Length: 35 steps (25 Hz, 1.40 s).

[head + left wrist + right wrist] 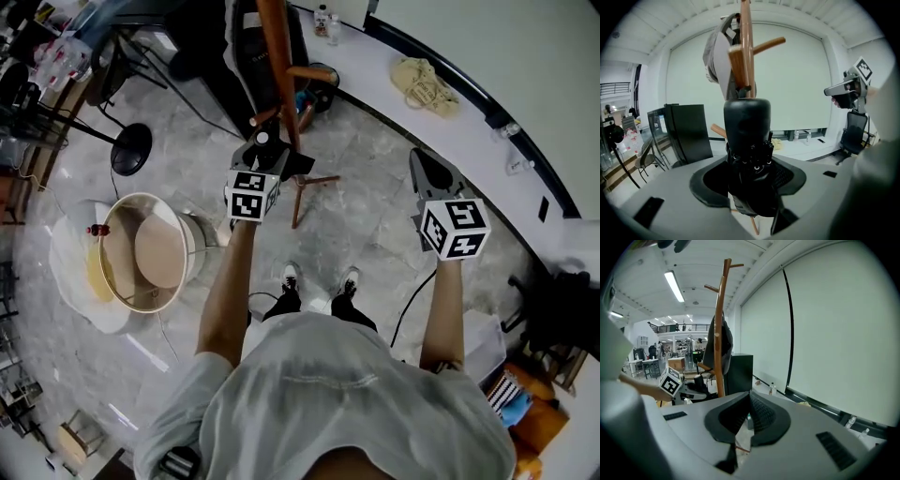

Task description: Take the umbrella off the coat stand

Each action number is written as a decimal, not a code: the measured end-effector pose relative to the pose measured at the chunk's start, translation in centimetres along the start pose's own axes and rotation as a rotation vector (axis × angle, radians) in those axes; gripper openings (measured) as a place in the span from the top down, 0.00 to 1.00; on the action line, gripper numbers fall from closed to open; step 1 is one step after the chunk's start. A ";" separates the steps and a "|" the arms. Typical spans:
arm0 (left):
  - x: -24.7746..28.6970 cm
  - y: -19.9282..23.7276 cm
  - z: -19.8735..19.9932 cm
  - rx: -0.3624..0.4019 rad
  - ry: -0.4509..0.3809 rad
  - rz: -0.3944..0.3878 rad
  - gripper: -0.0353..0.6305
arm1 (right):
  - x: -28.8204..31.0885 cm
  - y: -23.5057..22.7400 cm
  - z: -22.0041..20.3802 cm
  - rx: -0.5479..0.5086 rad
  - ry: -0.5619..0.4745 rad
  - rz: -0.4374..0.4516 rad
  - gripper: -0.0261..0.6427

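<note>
While both bare forearms (223, 291) reach forward from the person's shoulders, roughly side by side and well apart, the left gripper (266, 157) sits right at the wooden coat stand (277, 56) and tips slightly downward. Its jaws pinch a black folded umbrella (747, 140), which stands upright between the pads, just in front of the stand's pole and below a short peg (768, 45). Whether any part of it hangs from a peg cannot be told. A grey garment (715, 56) hangs higher on the pole. The right gripper (747, 414) is held out over the marble floor (375, 220), off to the right of the stand, with its jaws pressed together and nothing between them.
</note>
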<state>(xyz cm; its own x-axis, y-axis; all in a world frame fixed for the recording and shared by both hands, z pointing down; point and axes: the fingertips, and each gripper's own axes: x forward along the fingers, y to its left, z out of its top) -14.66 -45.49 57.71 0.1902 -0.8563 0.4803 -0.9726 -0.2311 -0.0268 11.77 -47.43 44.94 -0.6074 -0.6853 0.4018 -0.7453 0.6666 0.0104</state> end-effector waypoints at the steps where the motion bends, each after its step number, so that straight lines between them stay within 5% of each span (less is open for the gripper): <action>1: -0.9 0.1 0.4 0.003 -0.007 0.009 0.59 | 0.0 0.2 0.8 -0.006 -0.016 0.006 0.93; 16: -15.0 3.4 9.1 0.044 -0.195 0.166 0.59 | -0.2 6.2 10.6 -0.151 -0.203 0.120 0.93; 35: -24.9 4.9 12.5 0.046 -0.307 0.262 0.59 | 0.5 10.7 13.4 -0.218 -0.219 0.195 0.93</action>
<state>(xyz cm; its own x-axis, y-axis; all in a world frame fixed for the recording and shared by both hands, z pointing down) -22.46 -31.04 34.62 -0.0254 -0.9854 0.1681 -0.9878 -0.0011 -0.1557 -0.13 -44.56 33.01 -0.7946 -0.5699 0.2096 -0.5479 0.8217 0.1570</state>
